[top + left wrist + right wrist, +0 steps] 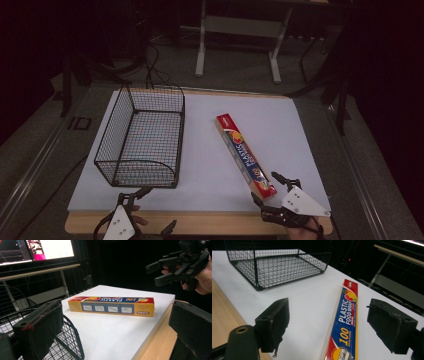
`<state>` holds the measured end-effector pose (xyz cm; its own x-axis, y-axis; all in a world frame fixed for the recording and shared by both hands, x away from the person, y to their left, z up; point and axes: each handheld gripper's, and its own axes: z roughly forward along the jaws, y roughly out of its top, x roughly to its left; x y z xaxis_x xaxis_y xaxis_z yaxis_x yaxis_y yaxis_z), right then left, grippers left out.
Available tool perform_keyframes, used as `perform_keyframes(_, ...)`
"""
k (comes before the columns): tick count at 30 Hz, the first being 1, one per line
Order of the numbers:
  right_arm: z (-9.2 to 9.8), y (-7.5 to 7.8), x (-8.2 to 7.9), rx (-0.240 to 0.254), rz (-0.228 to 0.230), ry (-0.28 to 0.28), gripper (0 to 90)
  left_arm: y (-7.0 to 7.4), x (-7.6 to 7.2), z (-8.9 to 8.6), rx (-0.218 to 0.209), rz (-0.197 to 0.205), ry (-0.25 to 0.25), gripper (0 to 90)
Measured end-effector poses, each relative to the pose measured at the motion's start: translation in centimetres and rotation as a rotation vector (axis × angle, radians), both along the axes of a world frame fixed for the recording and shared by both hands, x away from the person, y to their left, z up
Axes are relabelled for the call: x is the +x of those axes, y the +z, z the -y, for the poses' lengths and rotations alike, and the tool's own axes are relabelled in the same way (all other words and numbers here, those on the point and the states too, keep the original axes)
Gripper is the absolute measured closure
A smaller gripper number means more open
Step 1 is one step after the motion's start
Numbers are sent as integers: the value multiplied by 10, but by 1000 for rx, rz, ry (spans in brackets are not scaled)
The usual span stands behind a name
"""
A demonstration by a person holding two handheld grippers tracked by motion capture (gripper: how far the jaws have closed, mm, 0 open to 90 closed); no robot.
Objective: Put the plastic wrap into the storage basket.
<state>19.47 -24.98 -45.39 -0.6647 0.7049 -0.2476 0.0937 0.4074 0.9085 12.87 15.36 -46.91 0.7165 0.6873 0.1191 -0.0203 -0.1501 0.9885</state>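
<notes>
High view showed the plastic wrap box [245,155] lying flat on the white sheet of the counter [210,150], slanting from mid-sheet toward the near right corner, well apart from the empty wire basket [141,136] on the left. The right tongs [270,187] hung just at the box's near end, jaws spread to either side of that corner without touching it; the left tongs [131,200] waited by the basket's near edge, also parted and holding nothing. Left gripper view, taken low across the counter, had the box [111,305] side-on, a long thin carton resting on its broad face, with the right tongs [163,271] raised beyond its end and its own jaws standing wide and empty. Right gripper view looked straight down the length of the box [344,325] between two open pads, nothing pressed between them. By my judgement the carton was light and fairly stiff along its length, yet its glossy printed card could slip and its thin walls could dent under a hard squeeze. The likeliest hold was across the narrow width, nearer the middle than the end, so the long box would not tip or swing when raised.
</notes>
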Motion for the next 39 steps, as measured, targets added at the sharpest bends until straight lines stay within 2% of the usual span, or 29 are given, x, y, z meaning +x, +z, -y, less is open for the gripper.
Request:
perform_keyframes(6, -6, 0, -1, -46, -44, 27, 136, 0, 0, 1, 6, 3, 0, 1)
perform_keyframes(7, -6, 0, -1, -46, -44, 27, 136, 0, 0, 1, 6, 3, 0, 1)
perform_keyframes(13, -10, 4, -2, -47, -115, 46, 134, 0, 3, 3, 9, 6, -5, 1)
perform_keyframes(16, -10, 8, -3, -43, -122, 41, 134, 0, 4, 4, 12, 3, -7, 1)
perform_keyframes(19, -10, 18, -4, -37, -131, 71, 115, 0, 4, 5, 10, 6, -10, 1)
perform_keyframes(24, -12, 28, -2, -41, -110, 86, 115, -1, 3, 6, 19, 12, -12, 1)
perform_keyframes(26, -12, 35, 2, -59, -100, 81, 114, 0, 3, 5, 21, 12, -14, 1)
perform_keyframes(32, -13, 50, 15, -44, -88, 68, 111, -1, 3, 6, 21, 11, -16, 1)
perform_keyframes(38, -17, 62, 34, -55, -113, 38, 98, -1, 3, 6, 23, 13, -21, 1)
perform_keyframes(39, -19, 66, 42, -60, -116, 21, 97, -1, 3, 6, 23, 13, -21, 1)
